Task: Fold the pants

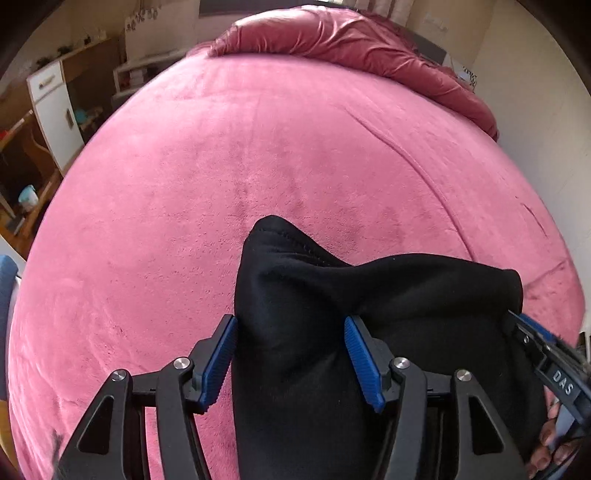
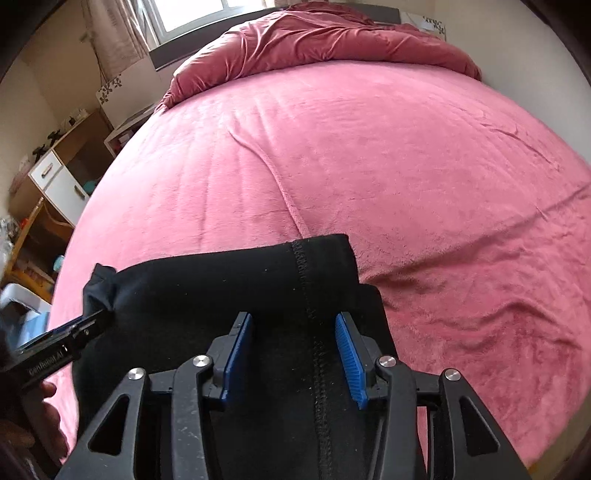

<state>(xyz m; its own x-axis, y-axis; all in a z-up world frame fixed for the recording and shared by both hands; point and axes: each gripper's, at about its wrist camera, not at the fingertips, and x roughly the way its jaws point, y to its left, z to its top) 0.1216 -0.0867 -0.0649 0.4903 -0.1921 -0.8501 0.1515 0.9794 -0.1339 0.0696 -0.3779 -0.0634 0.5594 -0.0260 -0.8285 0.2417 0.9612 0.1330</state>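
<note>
Black pants [image 1: 314, 306] lie bunched at the near edge of a pink bed [image 1: 258, 147]. In the left wrist view my left gripper [image 1: 290, 328] is open, its blue pads on either side of a raised fold of the black cloth. In the right wrist view my right gripper [image 2: 293, 328] is open too, its pads straddling a stitched seam of the pants [image 2: 240, 280]. Each gripper shows at the edge of the other's view: the right one [image 1: 535, 343] at the cloth's right end, the left one [image 2: 88, 321] at its left end.
A rumpled dark pink duvet [image 2: 314, 40] lies at the head of the bed [image 2: 369, 166]. A white and wood cabinet [image 1: 55, 107] and shelves stand to the left of the bed. A window [image 2: 192, 11] is at the back.
</note>
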